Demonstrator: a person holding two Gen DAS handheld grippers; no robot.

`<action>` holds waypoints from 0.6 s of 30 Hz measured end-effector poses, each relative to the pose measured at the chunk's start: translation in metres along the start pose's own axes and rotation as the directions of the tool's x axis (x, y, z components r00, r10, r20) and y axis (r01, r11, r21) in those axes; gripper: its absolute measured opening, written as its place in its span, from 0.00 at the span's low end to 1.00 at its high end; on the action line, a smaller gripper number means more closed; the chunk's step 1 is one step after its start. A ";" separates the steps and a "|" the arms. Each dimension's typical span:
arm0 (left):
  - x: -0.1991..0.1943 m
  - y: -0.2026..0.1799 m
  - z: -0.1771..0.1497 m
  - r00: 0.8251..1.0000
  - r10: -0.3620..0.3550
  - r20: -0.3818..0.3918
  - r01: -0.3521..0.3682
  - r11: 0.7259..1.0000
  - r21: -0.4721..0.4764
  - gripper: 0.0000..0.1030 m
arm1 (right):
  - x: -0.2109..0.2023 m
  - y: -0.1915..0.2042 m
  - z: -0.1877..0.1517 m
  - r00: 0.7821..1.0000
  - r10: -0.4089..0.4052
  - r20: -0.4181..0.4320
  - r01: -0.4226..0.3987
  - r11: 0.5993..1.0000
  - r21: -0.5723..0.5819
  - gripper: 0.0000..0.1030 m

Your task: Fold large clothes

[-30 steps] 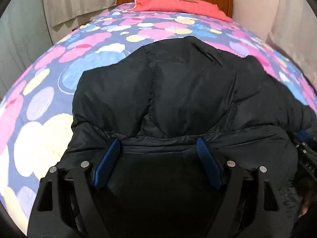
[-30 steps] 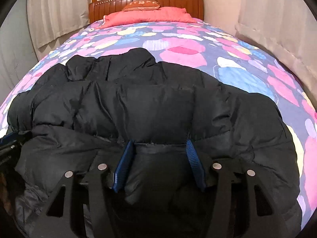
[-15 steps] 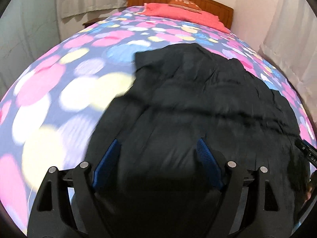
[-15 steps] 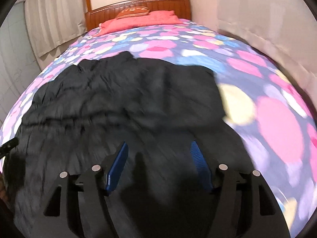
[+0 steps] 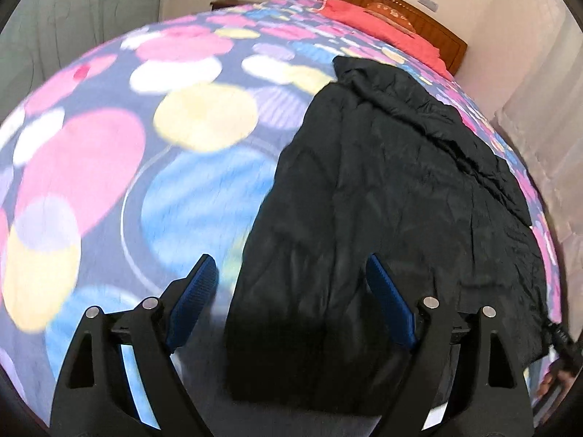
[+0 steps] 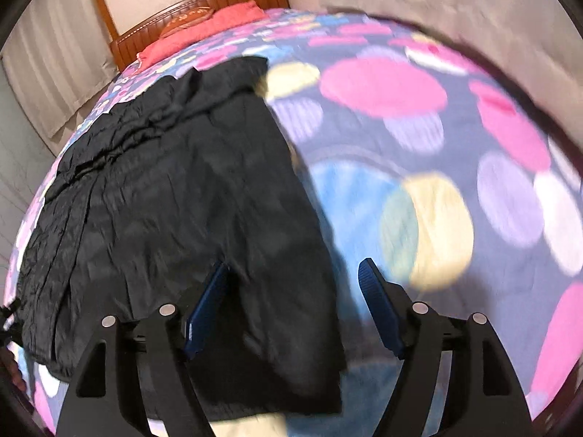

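The left gripper (image 5: 288, 302) hangs over the near left edge of the jacket (image 5: 382, 218), its blue pads (image 5: 193, 298) spread wide; the jaws have just been opening, and nothing is pinched, though black cloth lies below the gap. The jacket lies flat on the spotted bedspread (image 5: 109, 167), its far end towards the red pillow (image 5: 382, 25) and wooden headboard (image 5: 400, 7). The right gripper (image 6: 291, 306) hangs over the jacket's (image 6: 175, 200) near right edge, jaws likewise just opening and now apart, holding nothing; the cloth passes under the left pad (image 6: 206, 306), while the right pad is over the bedspread (image 6: 419, 145). Both views are motion-blurred.
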State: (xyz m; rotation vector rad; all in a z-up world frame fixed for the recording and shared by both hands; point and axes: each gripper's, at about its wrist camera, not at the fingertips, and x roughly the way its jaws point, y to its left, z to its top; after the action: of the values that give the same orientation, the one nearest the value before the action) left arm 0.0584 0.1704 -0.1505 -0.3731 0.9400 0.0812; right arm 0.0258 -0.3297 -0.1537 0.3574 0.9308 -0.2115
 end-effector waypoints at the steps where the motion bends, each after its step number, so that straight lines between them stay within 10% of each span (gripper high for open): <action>1: 0.001 0.002 -0.003 1.000 -0.018 -0.013 0.018 1.000 -0.015 0.82 | 0.001 -0.003 -0.004 1.000 0.018 -0.009 -0.018 1.000 0.018 0.70; 10: 0.002 0.014 -0.013 0.992 -0.129 0.010 0.130 0.986 -0.100 0.82 | 0.000 0.013 -0.028 0.996 0.085 -0.009 -0.084 0.996 0.016 0.71; 18: 0.003 0.006 -0.020 0.988 -0.152 -0.004 0.152 0.987 -0.050 0.64 | -0.003 0.024 -0.033 0.993 0.120 -0.010 -0.120 0.993 0.001 0.46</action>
State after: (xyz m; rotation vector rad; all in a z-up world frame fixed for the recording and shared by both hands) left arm 0.0437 0.1684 -0.1652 -0.4899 0.9155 -0.0369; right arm 0.0079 -0.2949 -0.1642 0.4135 0.9160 -0.1001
